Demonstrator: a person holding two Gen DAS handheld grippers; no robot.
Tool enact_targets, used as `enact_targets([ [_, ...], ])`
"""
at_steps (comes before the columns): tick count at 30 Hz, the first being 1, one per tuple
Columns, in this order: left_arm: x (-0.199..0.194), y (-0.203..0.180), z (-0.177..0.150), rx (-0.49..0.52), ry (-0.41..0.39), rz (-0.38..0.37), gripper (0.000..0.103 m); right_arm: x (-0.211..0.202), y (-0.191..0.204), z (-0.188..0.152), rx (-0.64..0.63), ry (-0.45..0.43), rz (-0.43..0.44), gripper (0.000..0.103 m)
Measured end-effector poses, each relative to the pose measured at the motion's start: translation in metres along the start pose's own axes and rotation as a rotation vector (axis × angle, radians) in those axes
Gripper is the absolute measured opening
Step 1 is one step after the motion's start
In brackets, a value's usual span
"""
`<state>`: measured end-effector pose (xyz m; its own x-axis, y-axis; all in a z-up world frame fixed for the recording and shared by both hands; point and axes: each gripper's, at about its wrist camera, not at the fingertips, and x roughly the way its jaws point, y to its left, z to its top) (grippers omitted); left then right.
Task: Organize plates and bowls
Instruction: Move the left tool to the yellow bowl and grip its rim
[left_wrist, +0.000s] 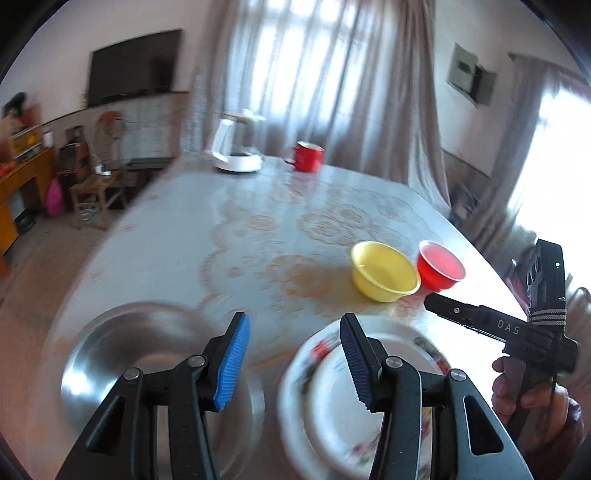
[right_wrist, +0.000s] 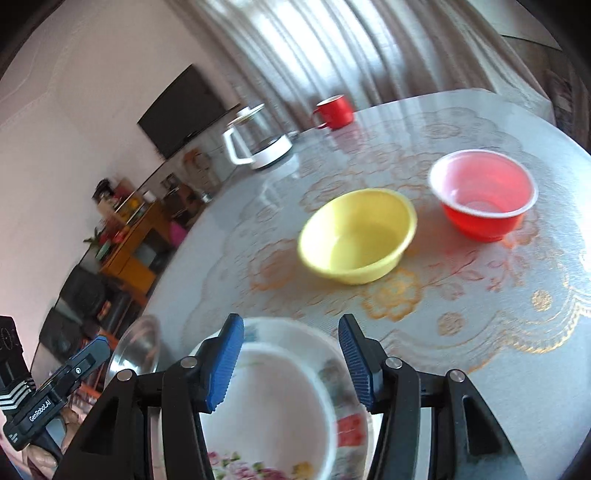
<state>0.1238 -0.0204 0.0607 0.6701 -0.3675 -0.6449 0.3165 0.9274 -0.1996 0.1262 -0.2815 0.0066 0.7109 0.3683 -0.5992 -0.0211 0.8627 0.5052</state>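
A yellow bowl (left_wrist: 384, 271) (right_wrist: 356, 236) and a red bowl (left_wrist: 440, 265) (right_wrist: 484, 194) stand side by side on the patterned table (left_wrist: 236, 236). A white flowered plate stack (left_wrist: 332, 398) (right_wrist: 273, 398) lies at the near edge, a steel bowl (left_wrist: 140, 354) (right_wrist: 138, 347) to its left. My left gripper (left_wrist: 293, 354) is open above the gap between steel bowl and plates. My right gripper (right_wrist: 290, 360) is open above the plates and also shows in the left wrist view (left_wrist: 432, 301).
A white kettle (left_wrist: 238, 146) (right_wrist: 256, 138) and a red mug (left_wrist: 304, 156) (right_wrist: 334, 110) stand at the table's far side. Curtains hang behind. Chairs and a wooden cabinet (left_wrist: 22, 184) stand on the floor at left.
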Motion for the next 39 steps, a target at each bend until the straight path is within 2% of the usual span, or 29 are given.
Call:
enact_targets([
  [3, 0.027, -0.017, 0.019, 0.002, 0.039, -0.05, 0.052, 0.002, -0.016, 0.012, 0.033, -0.021, -0.029, 0.054],
  [5, 0.044, -0.028, 0.029, 0.007, 0.054, -0.06, 0.063, 0.007, -0.026, 0.02, 0.05, -0.022, -0.036, 0.054],
  [6, 0.051, -0.032, 0.033, 0.006, 0.057, -0.063, 0.064, 0.01, -0.029, 0.024, 0.057, -0.021, -0.045, 0.054],
  [10, 0.085, -0.046, 0.046, -0.006, 0.113, -0.086, 0.064, 0.028, -0.045, 0.04, 0.079, -0.014, -0.065, 0.054],
  [13, 0.109, -0.051, 0.051, -0.034, 0.151, -0.101, 0.051, 0.042, -0.052, 0.047, 0.077, -0.004, -0.082, 0.054],
  [15, 0.123, -0.053, 0.054, -0.044, 0.173, -0.109, 0.049, 0.047, -0.058, 0.05, 0.078, 0.003, -0.084, 0.054],
  [18, 0.146, -0.057, 0.056, -0.056, 0.214, -0.11, 0.047, 0.056, -0.063, 0.052, 0.077, 0.012, -0.106, 0.044],
  [19, 0.153, -0.057, 0.056, -0.066, 0.228, -0.119, 0.044, 0.059, -0.064, 0.053, 0.08, 0.017, -0.111, 0.038],
  [21, 0.167, -0.058, 0.056, -0.076, 0.26, -0.135, 0.043, 0.063, -0.067, 0.053, 0.081, 0.027, -0.115, 0.034],
  [22, 0.171, -0.058, 0.055, -0.089, 0.269, -0.136, 0.033, 0.066, -0.069, 0.052, 0.08, 0.033, -0.121, 0.029],
  [23, 0.172, -0.059, 0.054, -0.095, 0.272, -0.156, 0.027, 0.067, -0.07, 0.051, 0.081, 0.039, -0.126, 0.024],
  [24, 0.17, -0.061, 0.054, -0.094, 0.268, -0.18, 0.028, 0.068, -0.07, 0.05, 0.084, 0.046, -0.125, 0.022],
  [27, 0.16, -0.066, 0.052, -0.057, 0.228, -0.183, 0.028, 0.065, -0.066, 0.049, 0.054, 0.039, -0.129, 0.021],
  [30, 0.151, -0.065, 0.051, -0.079, 0.228, -0.227, 0.028, 0.062, -0.065, 0.049, 0.052, 0.036, -0.111, 0.02],
  [32, 0.139, -0.069, 0.051, -0.06, 0.204, -0.239, 0.028, 0.06, -0.06, 0.048, 0.047, 0.04, -0.098, 0.02],
  [36, 0.116, -0.071, 0.049, -0.019, 0.15, -0.21, 0.028, 0.051, -0.043, 0.047, 0.012, 0.024, -0.076, 0.02],
  [39, 0.114, -0.056, 0.051, -0.067, 0.153, -0.185, 0.035, 0.051, -0.037, 0.045, -0.008, 0.035, -0.107, 0.02],
])
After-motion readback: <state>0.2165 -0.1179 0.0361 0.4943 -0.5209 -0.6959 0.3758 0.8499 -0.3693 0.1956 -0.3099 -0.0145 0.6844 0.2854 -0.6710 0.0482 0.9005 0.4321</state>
